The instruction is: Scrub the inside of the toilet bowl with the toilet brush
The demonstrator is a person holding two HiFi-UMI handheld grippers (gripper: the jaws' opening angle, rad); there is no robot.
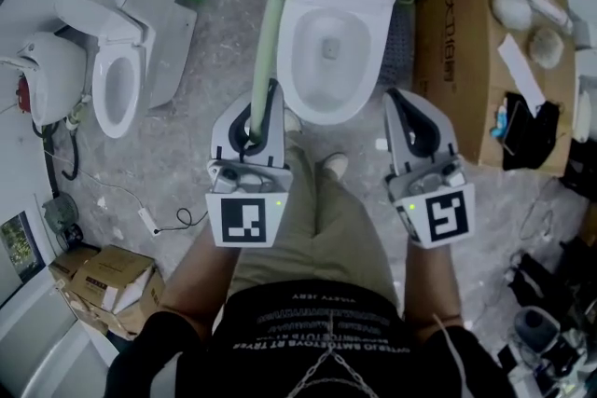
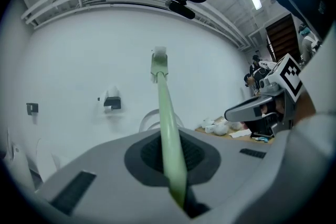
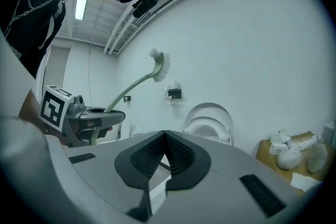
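Observation:
My left gripper [image 1: 256, 121] is shut on the pale green handle of the toilet brush [image 1: 268, 42]. The handle [image 2: 170, 134] runs out between its jaws and the brush points up into the air. Its white bristle head [image 3: 159, 63] stands high in front of the wall, not in the bowl. The white toilet bowl [image 1: 326, 51] is open, with its seat raised [image 3: 207, 123], just ahead and right of the brush. My right gripper [image 1: 410, 121] hangs to the right of the bowl, shut with nothing in it. In the right gripper view the left gripper [image 3: 86, 118] shows at the left.
A second white toilet [image 1: 117, 89] stands at the left. A large cardboard box [image 1: 462, 42] with white items on top is right of the bowl. Smaller boxes [image 1: 103, 284] and a cable [image 1: 159, 224] lie on the floor at lower left. My legs and shoes [image 1: 331, 165] are below the bowl.

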